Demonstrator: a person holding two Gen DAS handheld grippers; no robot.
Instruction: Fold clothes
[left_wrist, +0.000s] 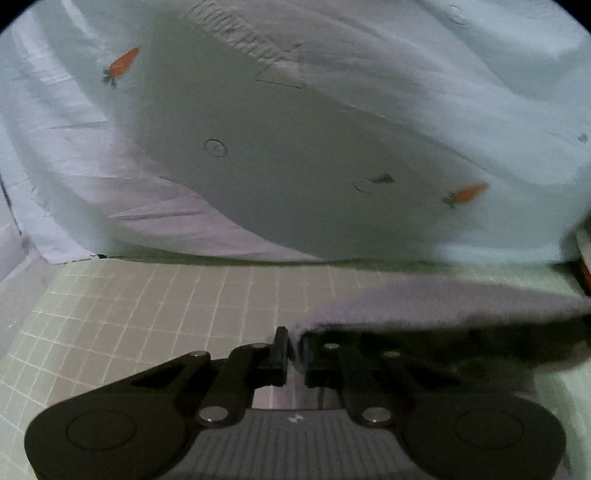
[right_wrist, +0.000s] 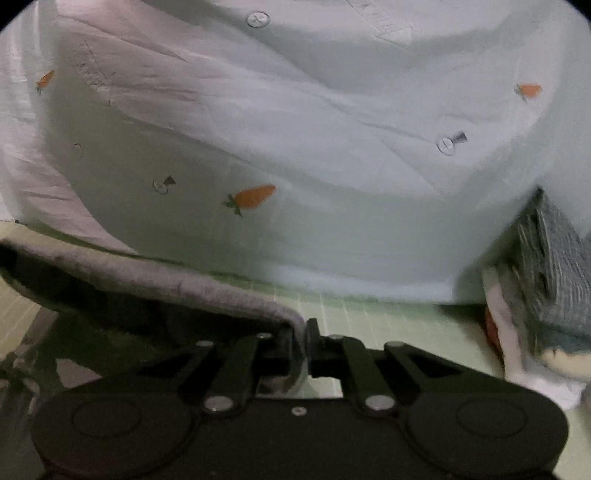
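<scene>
Grey cloth (left_wrist: 443, 299) — a thick, fuzzy-edged piece — hangs stretched between the two grippers, lifted just above the green grid mat (left_wrist: 147, 314); its one corner is pinched in the left gripper (left_wrist: 294, 345), whose jaws are nearly together with the fabric pressed between the pads; its other corner is clamped the same way in the right gripper (right_wrist: 304, 339), and from there the edge (right_wrist: 147, 273) runs off toward the left of that view. Beyond the grey cloth, farther from both cameras, a pale white garment (left_wrist: 332, 147) printed with small orange carrots (left_wrist: 467, 194) (it carries clear buttons (right_wrist: 447, 143) too) fills most of each view and comes down to the mat just past the cloth. Beside the garment, at the right of the right wrist view, sits a heap of other textiles (right_wrist: 554, 258) — blue-grey knit over something white; what they are I cannot tell. Both views are somewhat blurred.
</scene>
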